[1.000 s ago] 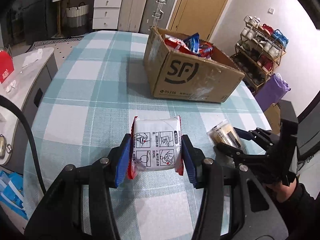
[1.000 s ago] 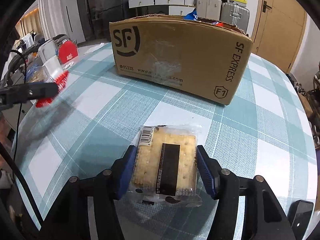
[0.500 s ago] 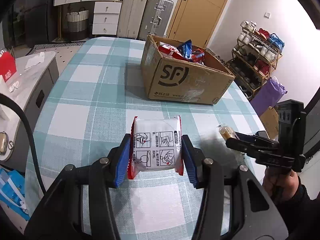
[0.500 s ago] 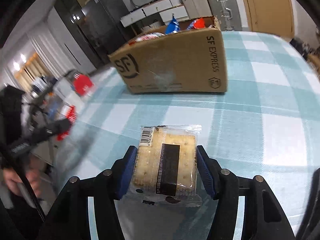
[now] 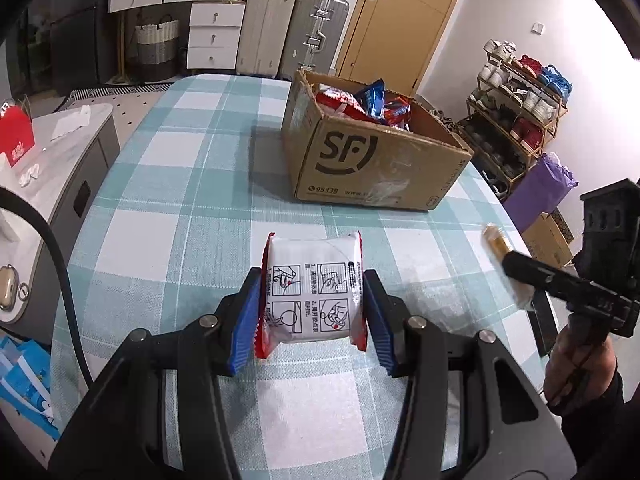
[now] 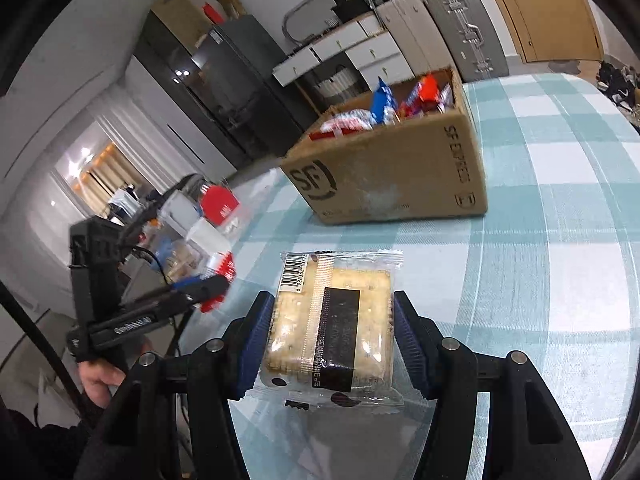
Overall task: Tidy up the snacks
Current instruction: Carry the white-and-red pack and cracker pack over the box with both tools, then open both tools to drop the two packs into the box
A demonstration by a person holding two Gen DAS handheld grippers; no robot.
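The left hand-held gripper (image 5: 312,304), at lower centre of its frame, is clamped on a white and red snack packet (image 5: 313,290), held above the checked desk (image 5: 168,184). The right hand-held gripper (image 6: 331,330), lower centre of its own frame, is clamped on a clear-wrapped cracker packet (image 6: 332,326), also clear of the desk. The open cardboard box (image 5: 372,160) holding red and blue snack bags (image 5: 366,100) sits on the desk in the upper centre of both views.
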